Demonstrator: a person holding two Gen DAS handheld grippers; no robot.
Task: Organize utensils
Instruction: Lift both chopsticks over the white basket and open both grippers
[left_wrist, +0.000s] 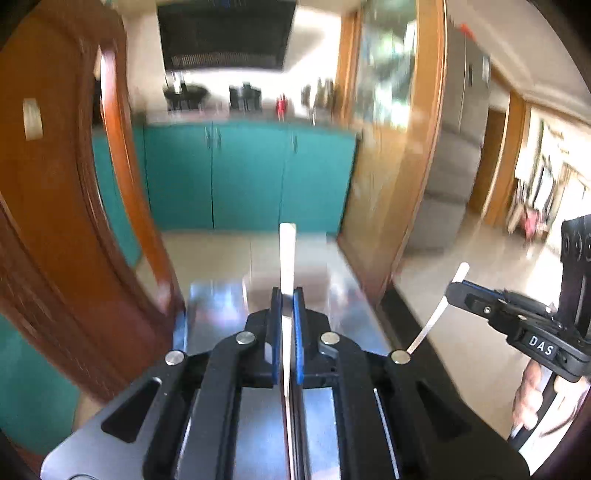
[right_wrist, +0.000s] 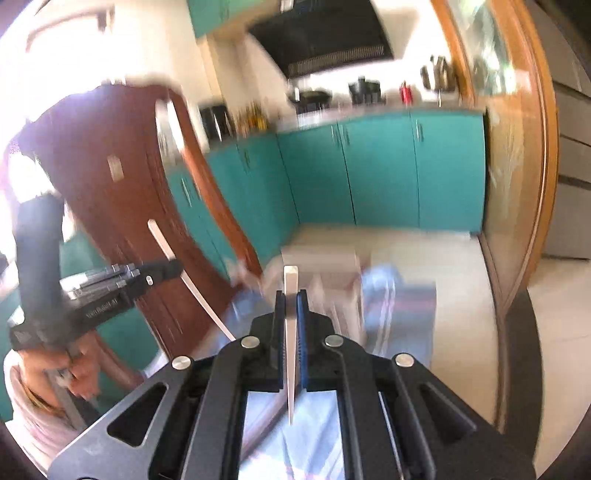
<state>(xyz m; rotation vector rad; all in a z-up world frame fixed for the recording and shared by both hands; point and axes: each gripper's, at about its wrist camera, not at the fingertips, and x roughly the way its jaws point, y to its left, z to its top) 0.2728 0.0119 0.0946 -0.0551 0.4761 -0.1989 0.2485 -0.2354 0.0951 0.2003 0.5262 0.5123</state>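
Note:
My left gripper (left_wrist: 287, 295) is shut on a flat white utensil handle (left_wrist: 287, 254) that sticks up past its blue pads. My right gripper (right_wrist: 291, 297) is shut on a second white utensil (right_wrist: 290, 284), its thin end pointing back toward the camera. Each gripper shows in the other's view: the right gripper (left_wrist: 452, 290) holds its white utensil (left_wrist: 436, 314) at the right, and the left gripper (right_wrist: 173, 267) holds its utensil (right_wrist: 184, 273) at the left. Both are held up in the air. The views are blurred.
A shiny metal surface (left_wrist: 221, 306) lies below the left gripper. A blue striped cloth (right_wrist: 399, 302) lies on the pale floor. Teal cabinets (left_wrist: 247, 173) line the far wall. A brown wooden door (left_wrist: 62, 221) stands at the left, a glass-panelled door (left_wrist: 391, 155) at the right.

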